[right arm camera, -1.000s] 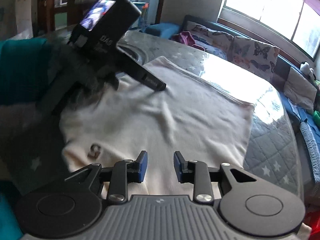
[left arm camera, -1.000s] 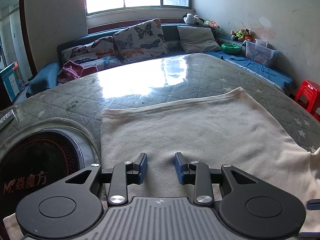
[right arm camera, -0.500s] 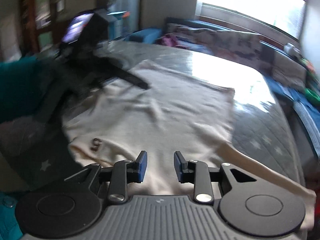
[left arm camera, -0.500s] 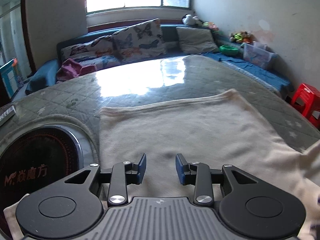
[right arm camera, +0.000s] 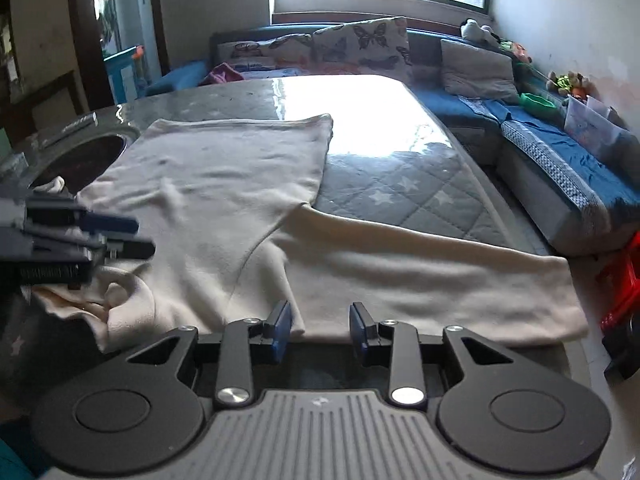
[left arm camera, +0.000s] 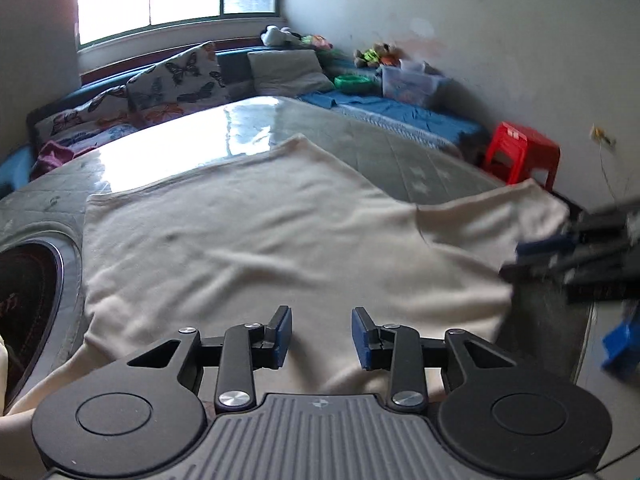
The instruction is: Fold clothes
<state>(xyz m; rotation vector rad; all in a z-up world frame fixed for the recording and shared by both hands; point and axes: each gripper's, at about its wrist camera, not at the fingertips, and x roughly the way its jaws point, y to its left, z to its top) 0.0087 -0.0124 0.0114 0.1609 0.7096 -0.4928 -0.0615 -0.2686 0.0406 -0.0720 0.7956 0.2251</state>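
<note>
A cream long-sleeved top (left arm camera: 256,236) lies flat on the quilted grey table (left arm camera: 404,160), hem toward the window. In the right wrist view the top (right arm camera: 224,184) has one sleeve (right arm camera: 420,276) stretched out to the right. My left gripper (left arm camera: 321,336) is open and empty, low over the top's near edge; it also shows at the left of the right wrist view (right arm camera: 116,236). My right gripper (right arm camera: 319,330) is open and empty just before the sleeve's near edge; it shows blurred at the right of the left wrist view (left arm camera: 536,256).
A round dark inset (left arm camera: 24,300) sits in the table at the left. A blue bench with butterfly pillows (right arm camera: 360,44) runs under the window and along the right wall. A red stool (left arm camera: 520,156) stands right of the table.
Both grippers have swung round: the right one now faces the window with the sleeve spread before it. The left gripper has turned right. Both stay open.
</note>
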